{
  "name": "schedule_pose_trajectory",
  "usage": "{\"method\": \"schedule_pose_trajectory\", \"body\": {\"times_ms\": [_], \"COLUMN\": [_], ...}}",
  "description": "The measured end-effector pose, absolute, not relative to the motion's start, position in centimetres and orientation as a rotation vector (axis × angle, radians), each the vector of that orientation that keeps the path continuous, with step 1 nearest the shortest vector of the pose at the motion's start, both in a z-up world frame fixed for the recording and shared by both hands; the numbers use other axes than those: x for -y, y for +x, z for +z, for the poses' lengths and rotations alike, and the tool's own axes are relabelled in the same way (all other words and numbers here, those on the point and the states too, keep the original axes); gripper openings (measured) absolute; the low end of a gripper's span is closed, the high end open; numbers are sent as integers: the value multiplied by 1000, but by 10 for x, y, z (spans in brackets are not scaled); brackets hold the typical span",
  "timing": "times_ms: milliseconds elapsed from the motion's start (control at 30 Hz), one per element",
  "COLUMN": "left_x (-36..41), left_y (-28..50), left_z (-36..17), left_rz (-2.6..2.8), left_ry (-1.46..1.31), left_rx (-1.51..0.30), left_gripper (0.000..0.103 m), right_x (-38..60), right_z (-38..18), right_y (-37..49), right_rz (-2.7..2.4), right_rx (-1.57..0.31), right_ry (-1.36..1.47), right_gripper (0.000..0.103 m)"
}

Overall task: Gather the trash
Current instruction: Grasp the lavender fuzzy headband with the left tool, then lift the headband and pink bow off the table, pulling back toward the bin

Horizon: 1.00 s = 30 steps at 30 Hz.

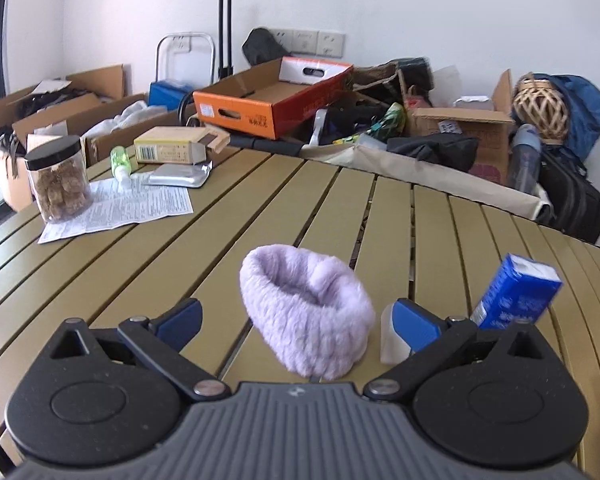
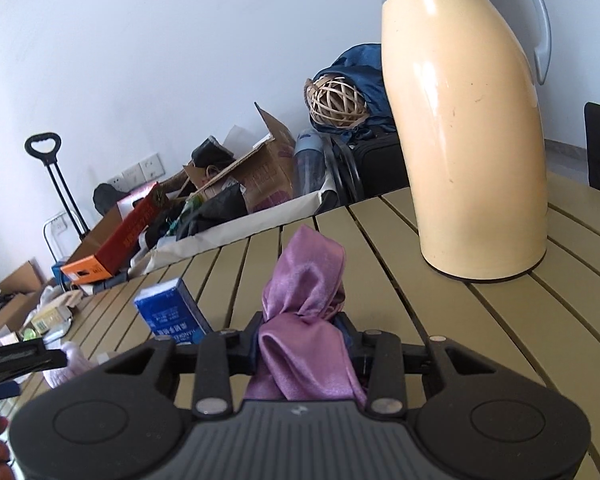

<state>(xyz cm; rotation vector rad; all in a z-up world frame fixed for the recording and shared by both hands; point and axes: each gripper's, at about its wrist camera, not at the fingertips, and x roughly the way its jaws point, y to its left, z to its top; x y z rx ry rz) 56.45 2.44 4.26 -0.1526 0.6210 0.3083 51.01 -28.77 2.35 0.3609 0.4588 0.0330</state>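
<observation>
In the left wrist view my left gripper (image 1: 300, 316) is open, its blue fingers on either side of a fluffy lilac band (image 1: 306, 312) that lies on the slatted table (image 1: 180, 248). A small white object (image 1: 392, 340) stands by the right finger. A blue carton (image 1: 514, 298) stands just right of it. In the right wrist view my right gripper (image 2: 302, 336) is shut on a shiny purple cloth (image 2: 306, 300), held over the table. The blue carton (image 2: 172, 312) stands to its left, and the lilac band (image 2: 70, 364) shows at the lower left.
A tall cream thermos jug (image 2: 468, 132) stands on the table to the right. At the far left are a jar of snacks (image 1: 58, 180), a printed sheet (image 1: 120, 208), a foil pack (image 1: 178, 176), a green bottle (image 1: 120, 162) and a yellow box (image 1: 172, 148). Cluttered boxes lie beyond the table edge.
</observation>
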Motion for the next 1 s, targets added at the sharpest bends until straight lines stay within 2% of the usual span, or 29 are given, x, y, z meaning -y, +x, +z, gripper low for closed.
{"method": "schedule_pose_trajectory", "body": {"times_ms": [367,433,500,667,767,1000], "left_x": [-21,-23,-24,-19,-22,-30], "left_y": [605,606,604,592,584,555], "left_z": [21,18,15,17,20,38], "left_rz": [419,409,378,349,334,303], "left_ry": [-64,-79,-103,-82,-95,-82], "left_rx": [-714,-723,-731,-722,-714,-675], "left_gripper": [101,93,69,41,35,34], "right_x": [296,297,297,295,292,282], "right_z": [22,21,21,20,22,27], "right_y": [507,507,507,505,500,483], "right_rz": [33,31,32,41,66,97], "right_rx": [-451,-450,-452,-456,-449,-437], "right_ry": [402,406,401,401,398,360], "right_gripper": [34,34,34,34,34,34]}}
